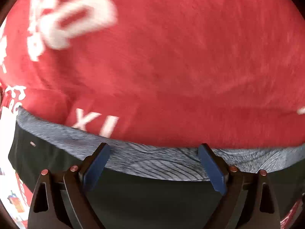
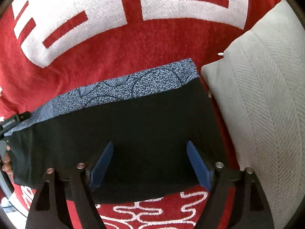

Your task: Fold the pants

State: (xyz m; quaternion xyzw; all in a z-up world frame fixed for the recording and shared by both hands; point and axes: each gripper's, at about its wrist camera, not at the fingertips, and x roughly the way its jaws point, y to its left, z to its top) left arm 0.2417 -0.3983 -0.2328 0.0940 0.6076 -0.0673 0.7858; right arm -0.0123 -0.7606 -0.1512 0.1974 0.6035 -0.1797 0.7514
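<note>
The black pants (image 2: 124, 133) lie folded into a compact rectangle on a red blanket, with a blue patterned waistband (image 2: 133, 84) along the far edge. My right gripper (image 2: 149, 145) is open, hovering just above the black cloth with nothing between its blue pads. In the left wrist view the same pants (image 1: 148, 200) and waistband (image 1: 152, 160) fill the lower part. My left gripper (image 1: 153, 148) is open over the waistband edge, holding nothing. The left gripper's body shows at the far left of the right wrist view (image 2: 11, 122).
A red blanket with large white lettering (image 2: 114, 43) covers the surface under the pants and also shows in the left wrist view (image 1: 171, 66). A grey herringbone cushion (image 2: 263, 99) lies against the right end of the pants.
</note>
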